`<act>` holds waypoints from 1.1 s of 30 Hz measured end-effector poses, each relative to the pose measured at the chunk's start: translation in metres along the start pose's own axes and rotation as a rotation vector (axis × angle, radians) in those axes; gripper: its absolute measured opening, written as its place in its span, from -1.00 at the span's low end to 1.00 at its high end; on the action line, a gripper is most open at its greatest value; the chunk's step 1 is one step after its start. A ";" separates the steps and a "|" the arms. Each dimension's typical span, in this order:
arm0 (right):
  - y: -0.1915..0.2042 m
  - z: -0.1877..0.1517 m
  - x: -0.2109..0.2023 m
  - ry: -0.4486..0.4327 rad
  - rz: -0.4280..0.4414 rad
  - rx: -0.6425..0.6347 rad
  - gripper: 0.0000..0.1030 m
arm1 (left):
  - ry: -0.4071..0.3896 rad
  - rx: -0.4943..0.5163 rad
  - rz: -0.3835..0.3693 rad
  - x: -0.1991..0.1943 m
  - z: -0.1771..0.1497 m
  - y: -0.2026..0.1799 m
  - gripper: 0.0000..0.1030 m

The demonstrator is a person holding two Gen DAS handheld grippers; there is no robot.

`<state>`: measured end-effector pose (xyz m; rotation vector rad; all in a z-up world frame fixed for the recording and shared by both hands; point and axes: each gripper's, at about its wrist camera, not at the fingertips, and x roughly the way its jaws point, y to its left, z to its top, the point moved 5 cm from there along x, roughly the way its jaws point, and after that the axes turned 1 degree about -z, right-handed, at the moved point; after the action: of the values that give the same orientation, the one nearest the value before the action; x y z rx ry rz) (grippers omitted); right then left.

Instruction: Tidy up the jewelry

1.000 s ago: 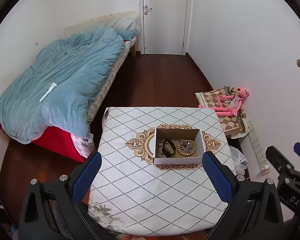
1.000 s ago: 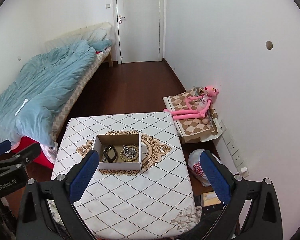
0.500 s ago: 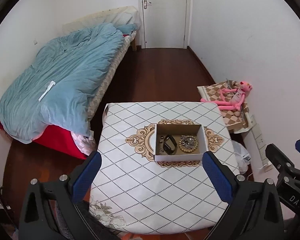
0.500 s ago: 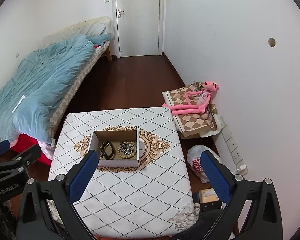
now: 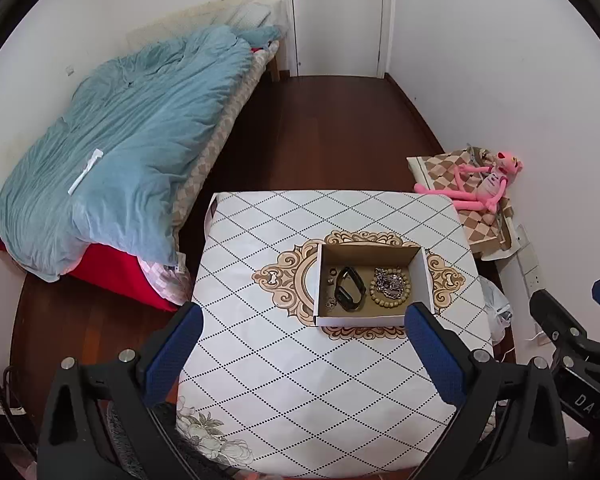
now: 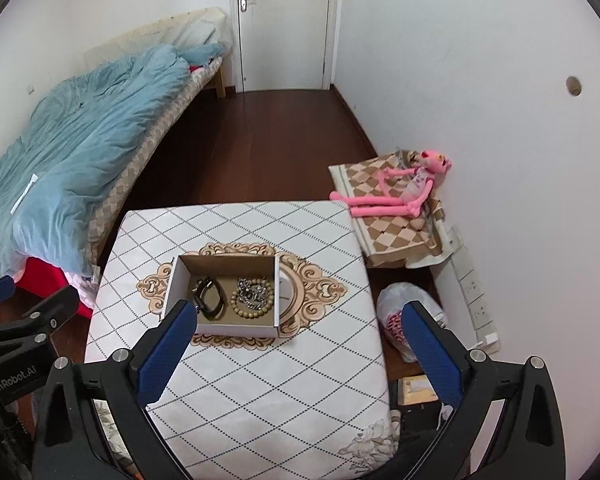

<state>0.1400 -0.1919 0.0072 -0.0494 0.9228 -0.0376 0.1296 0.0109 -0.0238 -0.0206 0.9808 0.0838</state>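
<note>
**Jewelry box sits on the patterned table, both claws spread wide**

A shallow open cardboard box [image 5: 370,284] rests right of centre in the left wrist view, on the white diamond-patterned tablecloth [image 5: 260,360]. Inside lie a black wristband [image 5: 350,289], a tan beaded bracelet [image 5: 390,295] ringing a tangle of silver chain [image 5: 388,280], and small rings at the box's left side. The left gripper [image 5: 300,354] and right gripper [image 6: 296,354] fill the lower frame, blue pads wide apart, holding nothing, above the table's near edge.

Black tongs [image 5: 300,354], blue pads [image 5: 172,356], silver screws
</note>
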 end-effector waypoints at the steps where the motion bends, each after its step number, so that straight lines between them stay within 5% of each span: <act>1: 0.001 0.000 0.004 0.008 -0.002 -0.001 1.00 | 0.001 0.003 0.003 0.002 0.000 0.000 1.00; 33: -0.002 -0.010 0.037 0.076 -0.014 -0.014 1.00 | 0.043 0.008 -0.008 0.024 -0.007 -0.007 1.00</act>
<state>0.1544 -0.1960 -0.0280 -0.0674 0.9986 -0.0462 0.1376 0.0054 -0.0477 -0.0195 1.0238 0.0723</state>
